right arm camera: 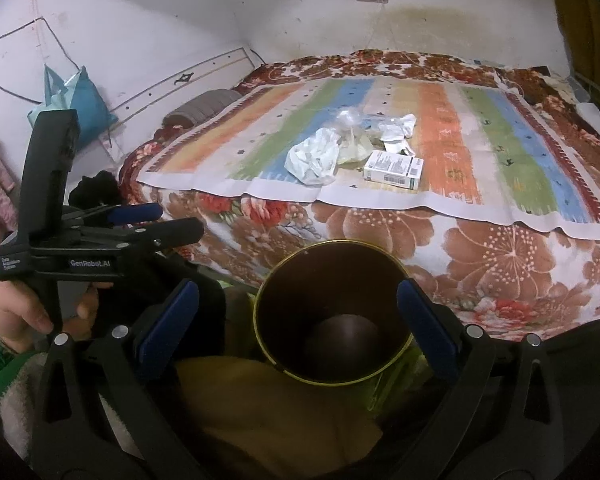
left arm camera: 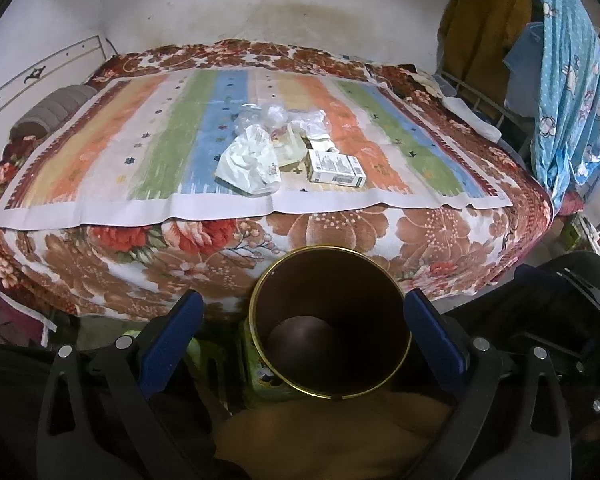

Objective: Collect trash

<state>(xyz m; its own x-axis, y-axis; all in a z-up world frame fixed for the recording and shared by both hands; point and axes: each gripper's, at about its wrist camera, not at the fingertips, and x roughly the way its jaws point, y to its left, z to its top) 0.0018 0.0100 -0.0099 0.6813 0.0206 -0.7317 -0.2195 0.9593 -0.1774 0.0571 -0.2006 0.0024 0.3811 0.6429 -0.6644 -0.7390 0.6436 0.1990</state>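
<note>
Left wrist view: left gripper (left arm camera: 304, 316) spread apart, empty; bin (left arm camera: 329, 322) at 6 o'clock; trash pile (left arm camera: 290, 152) toward 12 on the striped cloth (left arm camera: 120, 152). Right wrist view: right gripper (right arm camera: 298, 308) likewise apart; flimsy wrappers (right arm camera: 312, 156) might slip from a shallow pinch.

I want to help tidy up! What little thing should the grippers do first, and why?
Probably reach the right hand-held gripper forward to the white box. It sits nearest the front of the trash pile on the striped cloth, while the brown bin below the bed edge looks empty. Both grippers are open and hold nothing, so nothing has been picked up yet.
</note>
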